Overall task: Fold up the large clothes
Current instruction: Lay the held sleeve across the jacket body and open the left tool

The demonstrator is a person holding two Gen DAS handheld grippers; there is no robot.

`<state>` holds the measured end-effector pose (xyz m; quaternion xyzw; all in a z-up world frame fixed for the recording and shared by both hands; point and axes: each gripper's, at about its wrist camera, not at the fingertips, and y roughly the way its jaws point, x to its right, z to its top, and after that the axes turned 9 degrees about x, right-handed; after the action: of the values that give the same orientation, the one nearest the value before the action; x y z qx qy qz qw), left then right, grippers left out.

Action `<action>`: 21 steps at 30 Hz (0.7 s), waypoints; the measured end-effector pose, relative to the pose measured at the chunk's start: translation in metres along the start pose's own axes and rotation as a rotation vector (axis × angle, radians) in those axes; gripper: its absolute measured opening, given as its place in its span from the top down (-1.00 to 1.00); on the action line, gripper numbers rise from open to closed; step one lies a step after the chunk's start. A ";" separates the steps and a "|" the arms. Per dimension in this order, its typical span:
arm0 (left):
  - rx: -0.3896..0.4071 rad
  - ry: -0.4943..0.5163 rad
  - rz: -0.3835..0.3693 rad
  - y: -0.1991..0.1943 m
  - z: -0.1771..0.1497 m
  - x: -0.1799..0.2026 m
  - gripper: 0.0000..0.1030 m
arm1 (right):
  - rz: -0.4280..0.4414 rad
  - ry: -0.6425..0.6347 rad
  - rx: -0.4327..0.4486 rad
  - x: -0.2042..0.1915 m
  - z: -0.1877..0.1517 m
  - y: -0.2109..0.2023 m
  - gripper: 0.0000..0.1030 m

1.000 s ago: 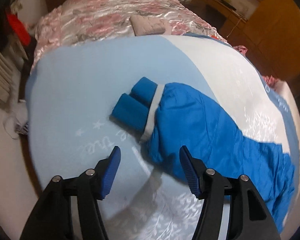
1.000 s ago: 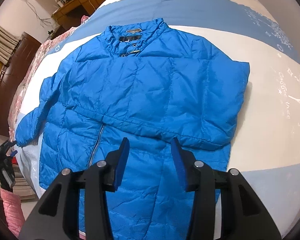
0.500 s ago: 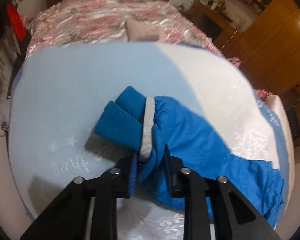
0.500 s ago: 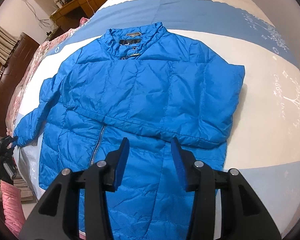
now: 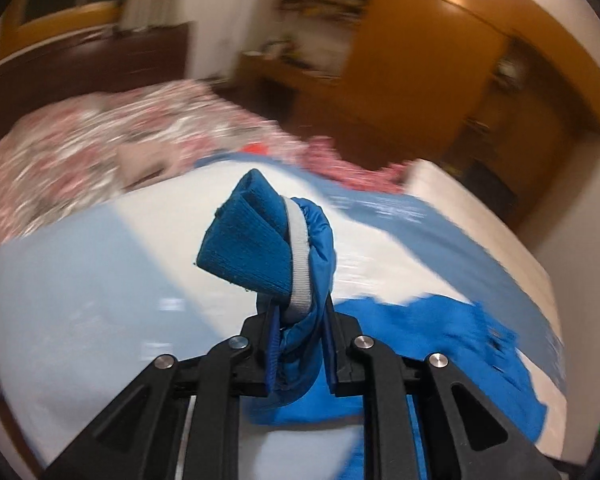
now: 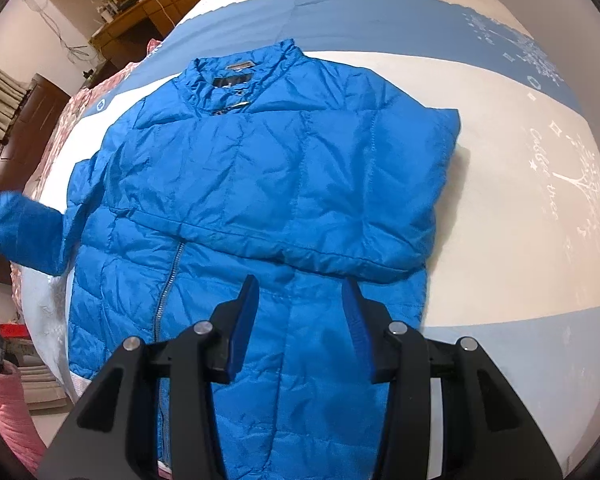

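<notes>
Blue jacket [image 6: 260, 184] flat on bed [image 6: 520, 208], right gripper [image 6: 300, 320] hovering agape over hem; far sleeve [image 6: 20, 232] apparently lifted, blurred.

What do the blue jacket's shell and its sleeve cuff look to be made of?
The blue quilted puffer jacket looks like thin nylon or polyester: a slight sheen, fine crinkles and stitched padded panels. The darker blue ribbed sleeve cuff, edged by a pale grey band, looks matte knit, probably elastic. The fibres cannot be confirmed.
</notes>
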<state>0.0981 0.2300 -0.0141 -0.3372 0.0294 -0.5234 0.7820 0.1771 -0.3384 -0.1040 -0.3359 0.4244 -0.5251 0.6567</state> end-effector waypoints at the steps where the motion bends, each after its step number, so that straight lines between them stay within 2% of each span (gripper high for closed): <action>1: -0.002 0.022 -0.036 0.000 -0.001 0.017 0.66 | 0.001 0.006 0.001 0.003 -0.001 0.000 0.16; 5: -0.018 0.118 -0.213 0.001 -0.010 0.100 0.66 | -0.001 0.024 0.009 0.012 -0.003 -0.002 0.16; 11: -0.073 0.239 -0.390 0.010 -0.039 0.192 0.67 | -0.001 0.049 0.015 0.025 -0.005 -0.003 0.16; 16: -0.161 0.319 -0.467 0.033 -0.076 0.244 0.67 | 0.001 0.061 0.012 0.031 -0.005 0.000 0.16; 21: -0.278 0.379 -0.510 0.063 -0.117 0.275 0.67 | 0.006 0.069 0.005 0.033 -0.004 0.006 0.16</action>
<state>0.2258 -0.0440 -0.0553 -0.3340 0.1601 -0.7461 0.5533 0.1790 -0.3694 -0.1174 -0.3146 0.4465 -0.5356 0.6440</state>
